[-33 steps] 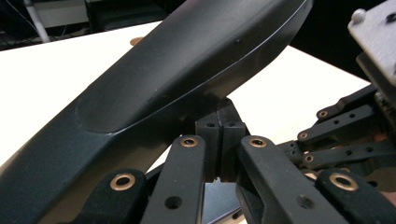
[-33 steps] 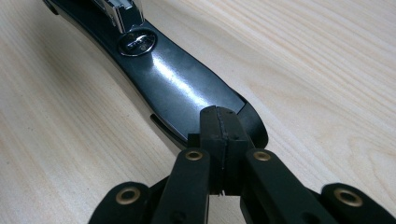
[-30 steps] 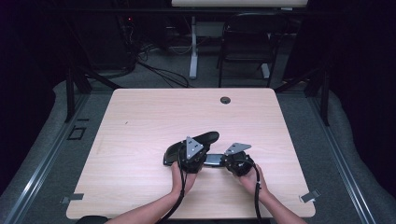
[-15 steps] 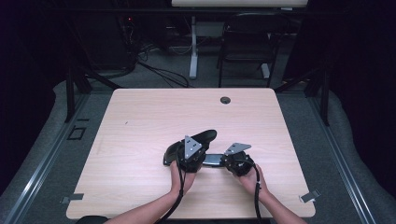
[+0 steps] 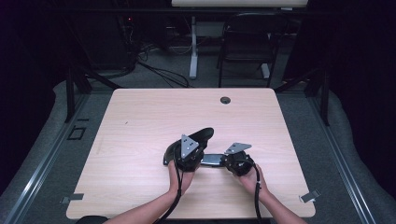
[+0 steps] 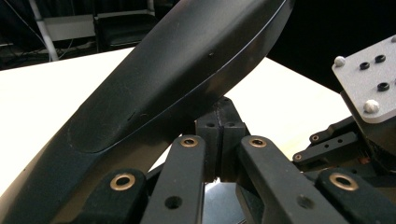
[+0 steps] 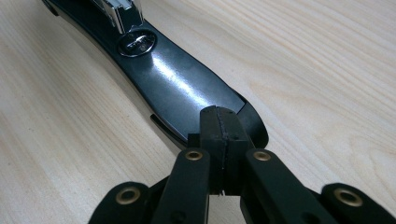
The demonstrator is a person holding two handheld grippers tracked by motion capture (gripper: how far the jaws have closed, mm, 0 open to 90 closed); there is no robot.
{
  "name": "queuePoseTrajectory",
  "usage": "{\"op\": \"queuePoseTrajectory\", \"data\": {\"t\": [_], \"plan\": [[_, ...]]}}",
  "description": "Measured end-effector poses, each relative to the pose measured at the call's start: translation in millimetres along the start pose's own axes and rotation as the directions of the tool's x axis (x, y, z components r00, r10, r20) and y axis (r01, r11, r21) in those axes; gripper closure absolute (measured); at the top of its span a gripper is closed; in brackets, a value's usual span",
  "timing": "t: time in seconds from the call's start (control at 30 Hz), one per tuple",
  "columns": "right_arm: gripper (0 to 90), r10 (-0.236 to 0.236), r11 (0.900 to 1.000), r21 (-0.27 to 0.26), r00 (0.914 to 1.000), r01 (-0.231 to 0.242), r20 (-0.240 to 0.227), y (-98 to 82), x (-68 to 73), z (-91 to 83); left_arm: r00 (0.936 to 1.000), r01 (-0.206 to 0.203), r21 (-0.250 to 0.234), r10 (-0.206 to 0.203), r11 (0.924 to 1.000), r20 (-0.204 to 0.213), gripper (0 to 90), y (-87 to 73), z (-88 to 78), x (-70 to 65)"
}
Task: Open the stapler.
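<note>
Stapler point(image 5: 198, 142) mid-table point(image 5: 140, 116), tongs point(image 7: 219, 123) shut; edges well apart.

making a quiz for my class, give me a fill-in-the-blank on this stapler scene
1. The black stapler lies swung ____, its top arm raised off the base.
2. The right hand-held gripper presses its shut jaws on the stapler's ____.
3. The stapler rests on a light ____ table.
4. The jaws of the left hand-held gripper are ____.

Missing words: open; base; wooden; shut
</note>
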State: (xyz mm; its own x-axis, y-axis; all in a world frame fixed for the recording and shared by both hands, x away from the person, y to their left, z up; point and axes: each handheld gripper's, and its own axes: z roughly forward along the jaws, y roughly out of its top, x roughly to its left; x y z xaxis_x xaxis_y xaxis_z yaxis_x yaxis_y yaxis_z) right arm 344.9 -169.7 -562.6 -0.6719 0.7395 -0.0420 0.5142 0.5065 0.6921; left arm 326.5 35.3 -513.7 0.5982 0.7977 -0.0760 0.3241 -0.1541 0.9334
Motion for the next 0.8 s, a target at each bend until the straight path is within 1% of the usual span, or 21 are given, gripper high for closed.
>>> {"op": "queuePoseTrajectory", "data": {"t": [0.23, 0.43, 0.5, 0.6, 0.7, 0.8], "plan": [[90.0, -0.005, 1.0, 0.005, 1.0, 0.005, -0.001, 0.3, -0.1, -0.2, 1.0, 0.006, -0.002, -0.006, 1.0, 0.001, 90.0, 1.3, -1.6, 1.4], [90.0, -0.003, 1.0, 0.006, 1.0, 0.003, -0.003, 0.6, -0.4, -0.1, 1.0, 0.006, -0.024, -0.006, 0.9997, -0.007, 90.0, 4.5, -4.7, 4.2], [90.0, -0.004, 1.0, 0.006, 1.0, 0.004, -0.001, 0.6, 0.0, -0.1, 0.9997, 0.014, -0.045, -0.015, 0.9989, -0.018, 90.0, 8.8, -8.4, 7.5], [90.0, -0.007, 1.0, 0.01, 1.0, 0.007, 0.005, 0.8, 0.1, -0.3, 0.9995, 0.018, -0.056, -0.019, 0.9983, -0.024, 90.0, 12.0, -11.9, 11.2], [90.0, -0.009, 1.0, 0.009, 1.0, 0.009, 0.002, 0.8, -0.2, -0.1, 0.9996, 0.017, -0.056, -0.018, 0.9983, -0.023, 90.0, 12.7, -13.3, 12.5], [90.0, -0.01, 1.0, 0.01, 0.9999, 0.01, 0.005, 0.8, 0.0, -0.2, 0.9995, 0.027, -0.056, -0.028, 0.9981, -0.018, 90.0, 13.5, -14.6, 13.9]]}}
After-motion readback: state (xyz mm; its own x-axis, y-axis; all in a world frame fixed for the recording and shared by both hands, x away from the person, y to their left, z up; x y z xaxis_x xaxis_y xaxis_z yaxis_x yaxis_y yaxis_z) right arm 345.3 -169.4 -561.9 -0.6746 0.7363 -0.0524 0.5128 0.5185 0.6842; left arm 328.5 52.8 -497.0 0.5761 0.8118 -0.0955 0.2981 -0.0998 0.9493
